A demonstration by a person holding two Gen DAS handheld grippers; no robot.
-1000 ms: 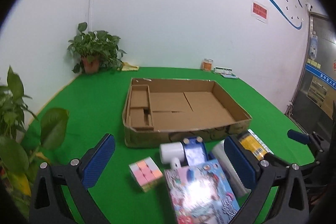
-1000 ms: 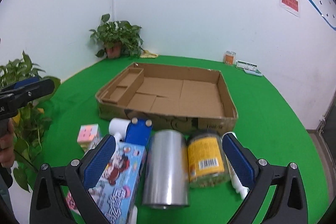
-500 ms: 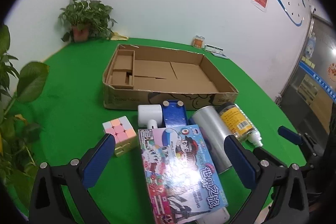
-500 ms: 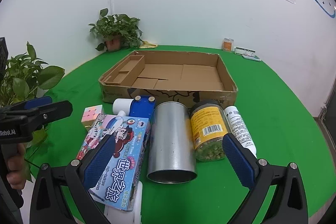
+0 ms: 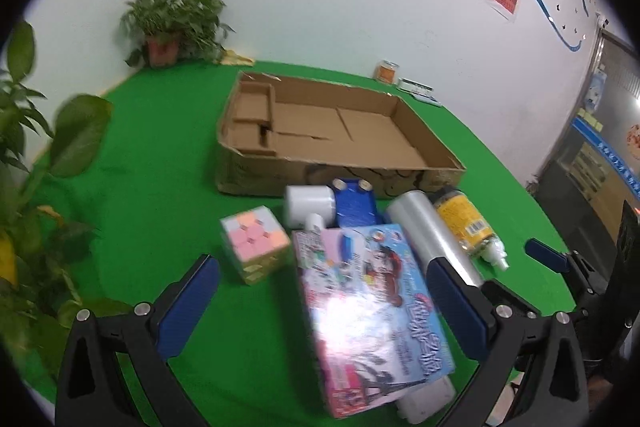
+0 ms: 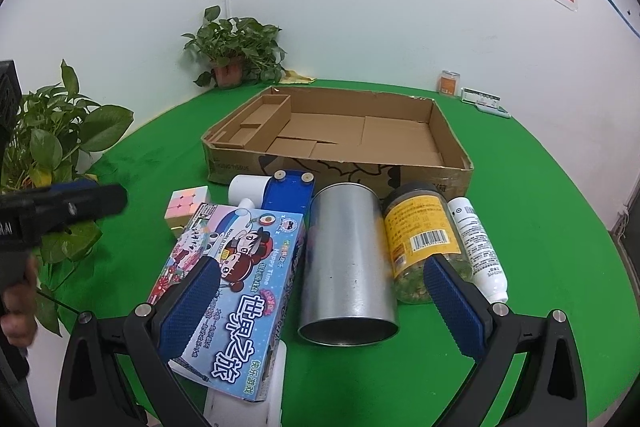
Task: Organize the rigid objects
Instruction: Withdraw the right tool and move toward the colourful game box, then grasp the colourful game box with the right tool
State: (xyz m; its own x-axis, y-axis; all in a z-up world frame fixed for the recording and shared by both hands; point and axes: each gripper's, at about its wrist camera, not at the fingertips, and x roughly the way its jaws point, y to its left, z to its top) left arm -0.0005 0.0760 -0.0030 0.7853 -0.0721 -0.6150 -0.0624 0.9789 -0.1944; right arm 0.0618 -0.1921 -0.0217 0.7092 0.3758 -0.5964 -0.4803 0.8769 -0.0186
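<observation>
An open cardboard box (image 6: 340, 131) (image 5: 328, 131) with small compartments at its left end lies on the green table. In front of it lie a pastel cube (image 5: 254, 243) (image 6: 188, 205), a white roll (image 5: 308, 205) (image 6: 248, 189), a blue toy (image 5: 354, 203) (image 6: 288, 193), a cartoon game box (image 5: 372, 311) (image 6: 236, 291), a silver tin (image 6: 344, 263) (image 5: 430, 231), a yellow-labelled jar (image 6: 424, 235) (image 5: 462, 217) and a white bottle (image 6: 480, 247). My left gripper (image 5: 320, 307) is open above the game box. My right gripper (image 6: 320, 307) is open above the tin's mouth.
Potted plants stand at the far left corner (image 6: 236, 47) and the near left (image 6: 48, 143). A small orange jar (image 6: 450, 83) and a flat case (image 6: 486, 103) sit by the back wall. The left gripper shows at the left edge of the right wrist view (image 6: 60, 207).
Both grippers have pulled back and tilted down, so the row of objects sits larger and closer. The left view swung and is blurred. Both stay open and empty.
</observation>
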